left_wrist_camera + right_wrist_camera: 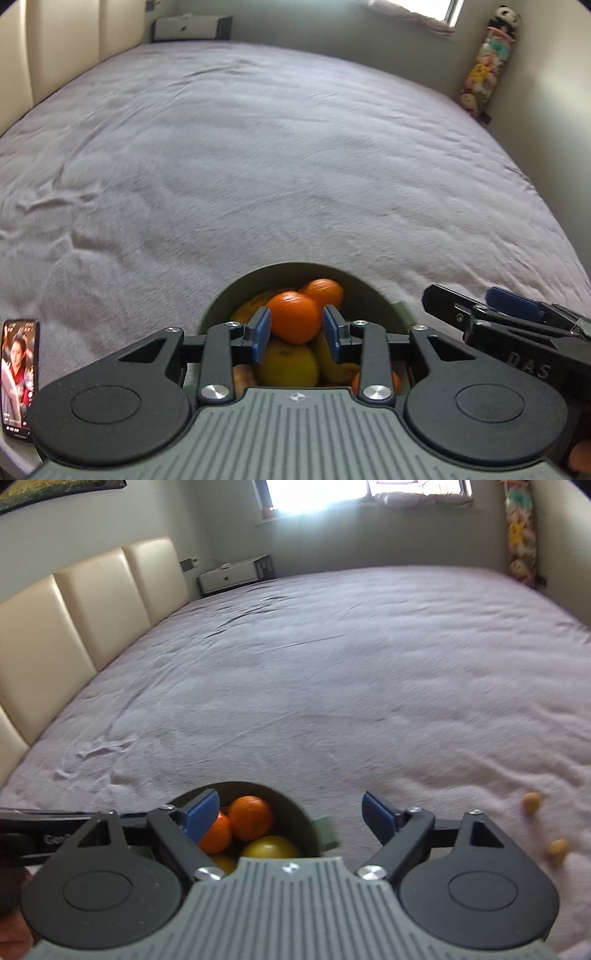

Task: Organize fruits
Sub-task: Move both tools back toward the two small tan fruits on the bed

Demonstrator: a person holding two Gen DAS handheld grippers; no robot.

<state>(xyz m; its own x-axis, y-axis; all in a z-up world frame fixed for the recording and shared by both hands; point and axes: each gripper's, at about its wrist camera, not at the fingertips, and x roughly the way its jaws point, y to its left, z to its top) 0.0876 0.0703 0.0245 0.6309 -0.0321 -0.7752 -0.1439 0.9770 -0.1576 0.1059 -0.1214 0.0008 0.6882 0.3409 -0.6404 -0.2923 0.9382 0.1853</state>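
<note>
A dark green bowl [365, 291] sits on the bed and holds several oranges and yellow fruits. My left gripper [295, 332] is over the bowl, its blue pads [261, 334] on either side of the top orange [293, 317], touching or very close. A yellow fruit [288, 363] lies below it. My right gripper [290, 818] is open and empty, hovering at the bowl's [295, 808] right rim; it also shows in the left wrist view [480, 310]. Two oranges [251, 818] and a yellow fruit [271, 847] show in the right wrist view.
The mauve bedsheet [258, 166] spreads wide beyond the bowl. A phone [18, 373] with a lit screen lies at the left. Two small tan fruits [532, 803] [557, 850] lie on the sheet at the right. A cream headboard [74, 620] runs along the left.
</note>
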